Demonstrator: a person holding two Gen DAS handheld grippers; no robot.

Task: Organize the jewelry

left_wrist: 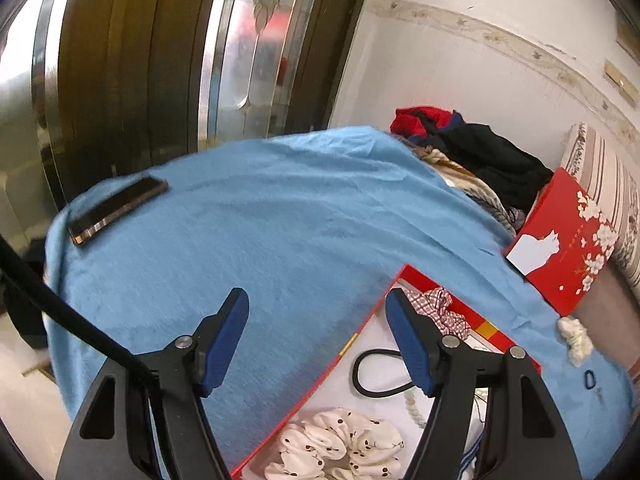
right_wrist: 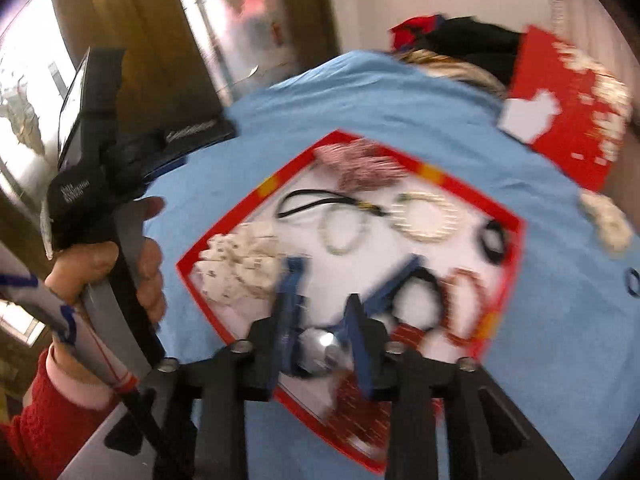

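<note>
Mostly boxed already, cream scrunchie (right_wrist: 606, 220) still outside red tray (right_wrist: 440, 178); right gripper (right_wrist: 320, 312) blurred, grip unclear; left gripper (left_wrist: 316, 336) open, empty.

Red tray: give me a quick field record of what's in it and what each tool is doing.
tray: red-rimmed tray, white floor, on blue cloth
contents: spotted scrunchie, checked scrunchie, black cord loop, pearl bracelets
left tool: open, empty, over tray's edge
right tool: over tray, blurred; shiny round item between fingers, grip unclear
lid: red lid beside tray
</note>
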